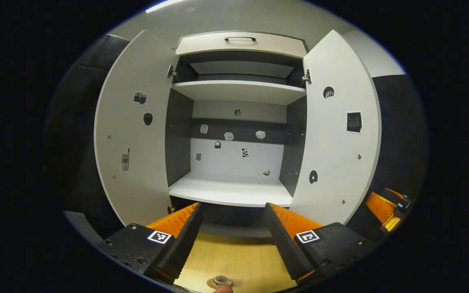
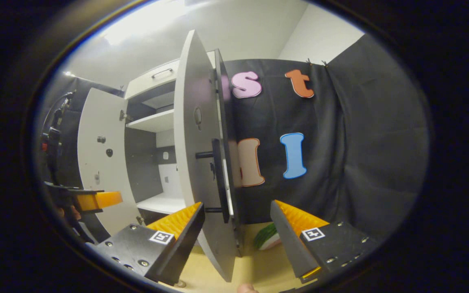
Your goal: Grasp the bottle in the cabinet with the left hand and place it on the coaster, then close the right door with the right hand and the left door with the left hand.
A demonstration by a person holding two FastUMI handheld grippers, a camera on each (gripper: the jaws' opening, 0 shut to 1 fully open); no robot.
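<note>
while both doors (image 1: 136, 134) stand open | left hand-held gripper (image 1: 232, 228) spread | right hand-held gripper (image 2: 236, 230) spread

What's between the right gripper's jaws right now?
In the right gripper view, the right gripper stands open with the edge of the cabinet's right door and its dark bar handle running up between the jaws; neither jaw visibly touches it.
</note>
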